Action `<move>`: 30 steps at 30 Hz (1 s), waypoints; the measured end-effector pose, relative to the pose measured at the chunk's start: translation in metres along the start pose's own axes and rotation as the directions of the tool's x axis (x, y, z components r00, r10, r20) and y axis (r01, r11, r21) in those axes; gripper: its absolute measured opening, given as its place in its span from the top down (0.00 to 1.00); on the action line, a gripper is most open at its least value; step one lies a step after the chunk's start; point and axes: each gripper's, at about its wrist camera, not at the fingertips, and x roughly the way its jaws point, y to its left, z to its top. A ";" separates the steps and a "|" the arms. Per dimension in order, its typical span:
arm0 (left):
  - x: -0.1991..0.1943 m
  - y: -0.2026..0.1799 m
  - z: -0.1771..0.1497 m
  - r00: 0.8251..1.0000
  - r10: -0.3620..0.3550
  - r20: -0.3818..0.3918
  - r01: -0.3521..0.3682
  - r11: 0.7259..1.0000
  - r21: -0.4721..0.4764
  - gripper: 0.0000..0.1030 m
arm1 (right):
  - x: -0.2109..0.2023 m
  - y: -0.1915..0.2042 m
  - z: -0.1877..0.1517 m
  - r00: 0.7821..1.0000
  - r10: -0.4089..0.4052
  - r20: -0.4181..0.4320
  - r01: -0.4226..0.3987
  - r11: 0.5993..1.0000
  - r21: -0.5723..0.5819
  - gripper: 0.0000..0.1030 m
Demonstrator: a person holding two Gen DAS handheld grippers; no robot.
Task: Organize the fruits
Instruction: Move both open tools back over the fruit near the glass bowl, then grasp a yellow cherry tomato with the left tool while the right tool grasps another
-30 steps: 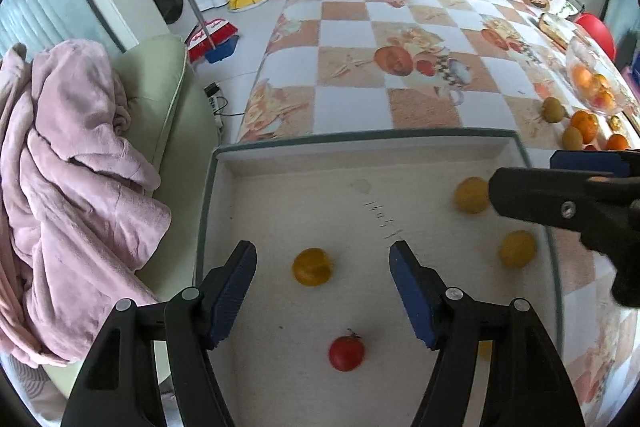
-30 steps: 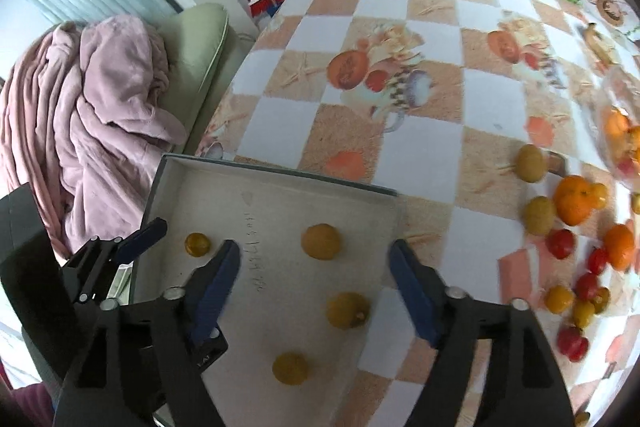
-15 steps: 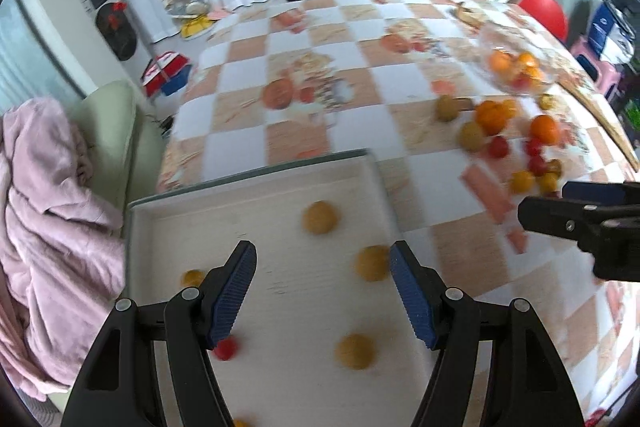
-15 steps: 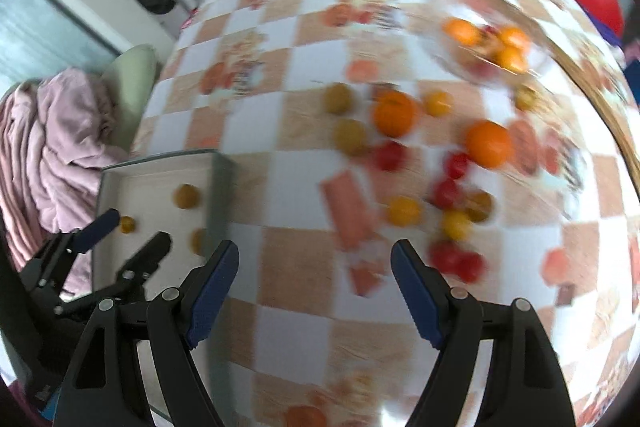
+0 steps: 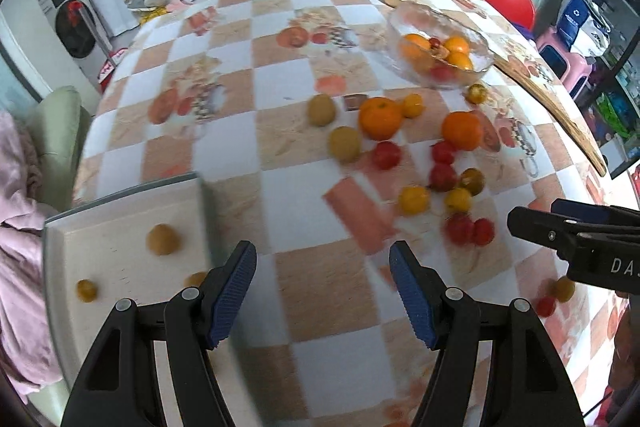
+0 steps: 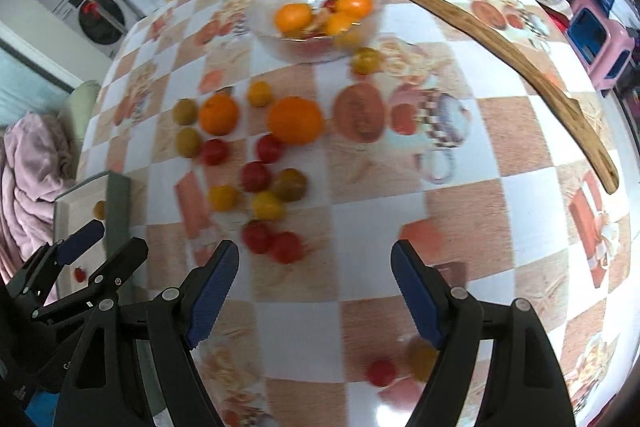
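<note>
Loose fruit lies on the checked tablecloth: two oranges (image 5: 380,117) (image 6: 295,120), red tomatoes (image 5: 466,229) (image 6: 272,242), yellow ones (image 5: 414,199) (image 6: 267,205). A grey tray (image 5: 120,193) at the left holds several small yellow fruits (image 5: 163,239). A glass bowl (image 5: 440,47) (image 6: 316,11) holds oranges. My left gripper (image 5: 322,297) is open and empty over the tablecloth beside the tray's right edge. My right gripper (image 6: 314,291) is open and empty just behind the two nearest red tomatoes.
A long wooden board (image 6: 500,43) runs along the table's right side. A red and a yellow fruit (image 6: 400,363) lie near my right gripper's right finger. A pink blanket (image 5: 16,211) on a green chair stands left of the table. Red chair (image 5: 508,1) at the far right.
Both grippers have swung right, away from the tray and towards the loose fruit. The tray now sits at the left edge of both views. Both stay open.
</note>
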 end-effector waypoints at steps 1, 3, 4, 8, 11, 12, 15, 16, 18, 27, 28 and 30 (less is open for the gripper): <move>0.005 -0.005 0.002 1.000 -0.005 -0.004 0.005 1.000 0.003 0.32 | 0.001 -0.003 0.001 1.000 -0.003 -0.001 0.003 1.000 0.001 0.21; 0.013 -0.011 0.006 1.000 -0.011 -0.010 0.011 1.000 0.004 0.32 | 0.003 -0.011 0.006 1.000 -0.009 0.000 0.009 1.000 0.004 0.21; 0.017 -0.014 0.008 1.000 -0.014 -0.012 0.014 1.000 0.000 0.32 | 0.004 -0.015 0.009 1.000 -0.010 0.004 0.010 1.000 0.005 0.21; 0.027 -0.019 0.015 0.999 -0.037 -0.018 0.036 0.999 -0.033 0.32 | 0.007 -0.025 0.024 1.000 -0.010 0.015 0.009 1.000 0.009 0.21; 0.033 -0.023 0.020 0.999 -0.046 -0.020 0.045 0.998 -0.042 0.32 | 0.010 -0.030 0.038 1.000 -0.011 0.028 0.011 1.000 0.009 0.21; 0.035 -0.025 0.021 0.999 -0.046 -0.022 0.045 0.998 -0.042 0.32 | 0.011 -0.032 0.043 0.999 -0.011 0.033 0.011 1.000 0.008 0.21; 0.042 -0.028 0.024 0.999 -0.044 -0.029 0.042 0.998 -0.048 0.32 | 0.015 -0.032 0.059 0.999 -0.016 0.052 0.016 1.000 -0.002 0.22; 0.044 -0.028 0.024 0.998 -0.044 -0.033 0.042 0.998 -0.052 0.32 | 0.017 -0.032 0.062 0.998 -0.017 0.056 0.017 1.000 -0.004 0.23; 0.048 -0.030 0.025 0.998 -0.051 -0.039 0.049 0.997 -0.064 0.32 | 0.022 -0.031 0.071 0.998 -0.020 0.064 0.020 1.000 -0.010 0.26; 0.057 -0.040 0.027 0.998 -0.048 -0.027 0.046 0.996 -0.078 0.32 | 0.044 -0.025 0.097 0.994 -0.038 0.102 0.045 0.996 -0.074 0.41; 0.058 -0.040 0.027 0.999 -0.046 -0.024 0.044 0.996 -0.082 0.32 | 0.045 -0.024 0.098 0.993 -0.036 0.109 0.045 0.995 -0.086 0.41; 0.058 -0.042 0.027 0.999 -0.037 -0.020 0.035 0.996 -0.086 0.32 | 0.046 -0.022 0.101 0.992 -0.033 0.123 0.046 0.994 -0.101 0.43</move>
